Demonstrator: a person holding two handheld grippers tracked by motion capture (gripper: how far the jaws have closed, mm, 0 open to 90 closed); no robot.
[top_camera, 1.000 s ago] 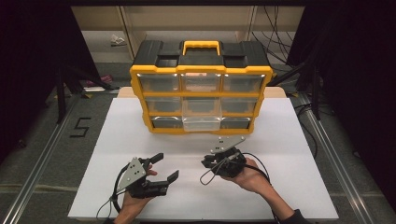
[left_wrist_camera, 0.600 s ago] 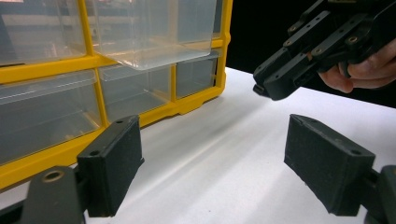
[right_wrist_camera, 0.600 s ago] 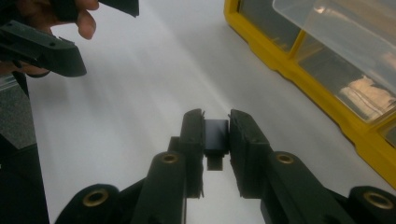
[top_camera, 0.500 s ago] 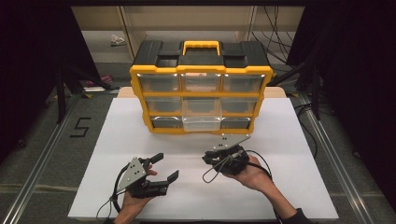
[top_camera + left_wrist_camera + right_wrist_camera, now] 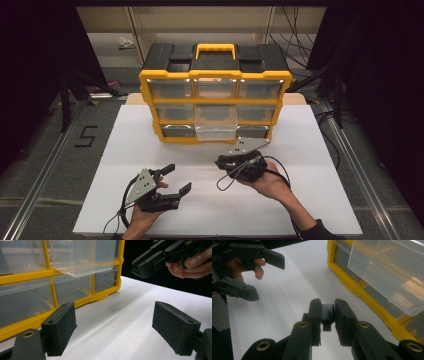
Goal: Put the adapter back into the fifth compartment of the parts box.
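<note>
A yellow and black drawer organizer stands at the back of the white table. One clear drawer in its middle column is pulled out; the same clear drawer shows up close at the right. My right gripper is shut on a small black block and hovers just in front of that drawer, where the right gripper points left. My left gripper rests open near the table's front, nothing between its pads, which face the organizer.
The white table has bare room on both sides of the organizer. Dark floor and metal rails run beside the table. A shelf unit stands behind the organizer. Cables trail from both grippers toward the front edge.
My right gripper has moved a little away from the person, toward the organizer, still shut on the block. The left gripper has stayed put.
</note>
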